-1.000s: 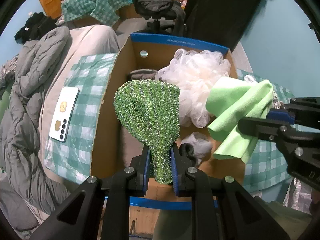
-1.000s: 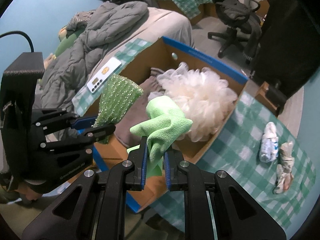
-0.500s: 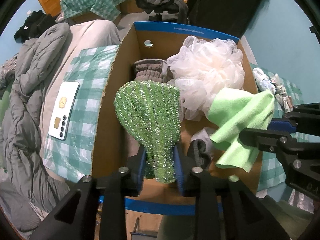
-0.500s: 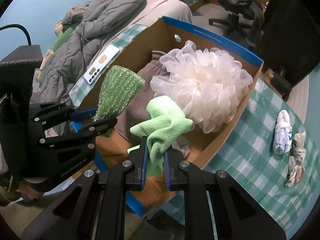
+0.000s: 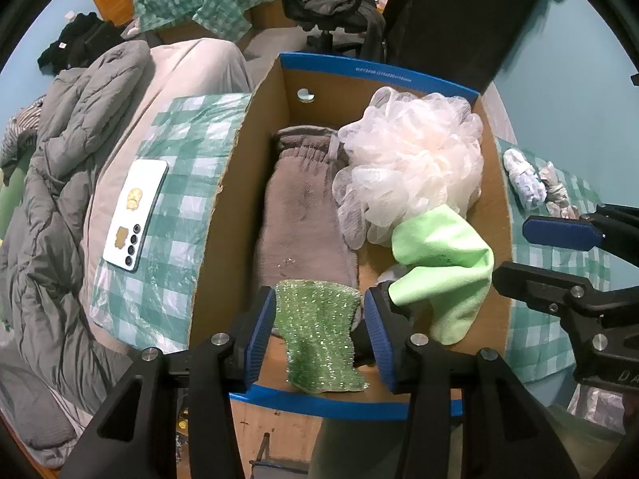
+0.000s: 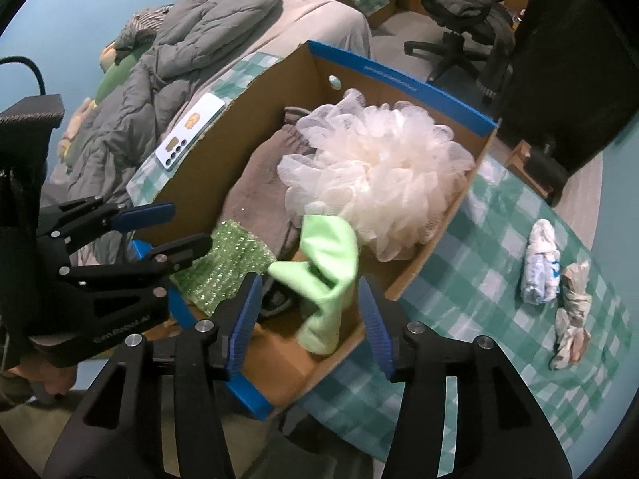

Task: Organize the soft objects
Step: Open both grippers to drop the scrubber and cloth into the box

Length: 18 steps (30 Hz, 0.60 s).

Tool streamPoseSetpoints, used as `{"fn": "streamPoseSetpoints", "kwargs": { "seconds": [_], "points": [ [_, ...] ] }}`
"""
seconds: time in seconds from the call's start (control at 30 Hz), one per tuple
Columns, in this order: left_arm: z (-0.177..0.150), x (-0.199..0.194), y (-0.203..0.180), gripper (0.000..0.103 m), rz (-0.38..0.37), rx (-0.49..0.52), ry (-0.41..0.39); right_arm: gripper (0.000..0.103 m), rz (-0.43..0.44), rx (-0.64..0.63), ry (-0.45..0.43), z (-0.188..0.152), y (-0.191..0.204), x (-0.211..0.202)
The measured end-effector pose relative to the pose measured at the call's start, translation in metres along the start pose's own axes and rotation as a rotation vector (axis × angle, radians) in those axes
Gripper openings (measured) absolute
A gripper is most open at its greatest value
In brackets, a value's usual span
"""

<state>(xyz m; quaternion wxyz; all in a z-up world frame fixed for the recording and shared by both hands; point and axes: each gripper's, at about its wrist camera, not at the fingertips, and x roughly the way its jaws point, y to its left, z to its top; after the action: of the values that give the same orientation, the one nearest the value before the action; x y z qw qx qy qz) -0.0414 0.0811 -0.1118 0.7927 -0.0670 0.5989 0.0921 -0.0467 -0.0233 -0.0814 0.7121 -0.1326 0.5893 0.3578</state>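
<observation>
A cardboard box (image 5: 239,167) with blue rims holds a grey fuzzy cloth (image 5: 303,215) and a white mesh bath pouf (image 5: 411,167). My left gripper (image 5: 319,315) is open over the box's near end, and the sparkly green scrub cloth (image 5: 319,339) falls loose between its jaws. My right gripper (image 6: 307,311) is open too, and the light green microfibre cloth (image 6: 327,275) drops free between its jaws into the box. That cloth also shows in the left wrist view (image 5: 443,263), and the scrub cloth in the right wrist view (image 6: 227,267).
A white phone (image 5: 135,215) lies on the green checked cloth (image 5: 175,183) left of the box. Two rolled fabric bundles (image 6: 541,263) (image 6: 573,319) lie on the checked cloth right of the box. A grey quilt (image 5: 52,199) covers the bed at left. An office chair (image 5: 331,4) stands behind.
Both grippers have opened and let go of their cloths. The sparkly green cloth and the light green cloth have dropped lower, into the near end of the box.
</observation>
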Motion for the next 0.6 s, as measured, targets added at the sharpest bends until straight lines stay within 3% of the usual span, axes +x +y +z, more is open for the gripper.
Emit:
{"fn": "streamPoseSetpoints", "kwargs": {
  "seconds": [0.07,0.3,0.6],
  "points": [
    [0.001,-0.003,-0.003,0.047,-0.004,0.0,-0.006,0.058,-0.006,0.008,-0.005,-0.001,-0.004,-0.004],
    [0.005,-0.014,-0.016,0.047,-0.017,0.006,-0.027,0.058,-0.034,0.024,-0.029,-0.006,-0.02,-0.023],
    [0.01,-0.026,-0.042,0.056,-0.015,0.052,-0.059,0.061,-0.076,0.057,-0.054,-0.018,-0.047,-0.044]
  ]
}}
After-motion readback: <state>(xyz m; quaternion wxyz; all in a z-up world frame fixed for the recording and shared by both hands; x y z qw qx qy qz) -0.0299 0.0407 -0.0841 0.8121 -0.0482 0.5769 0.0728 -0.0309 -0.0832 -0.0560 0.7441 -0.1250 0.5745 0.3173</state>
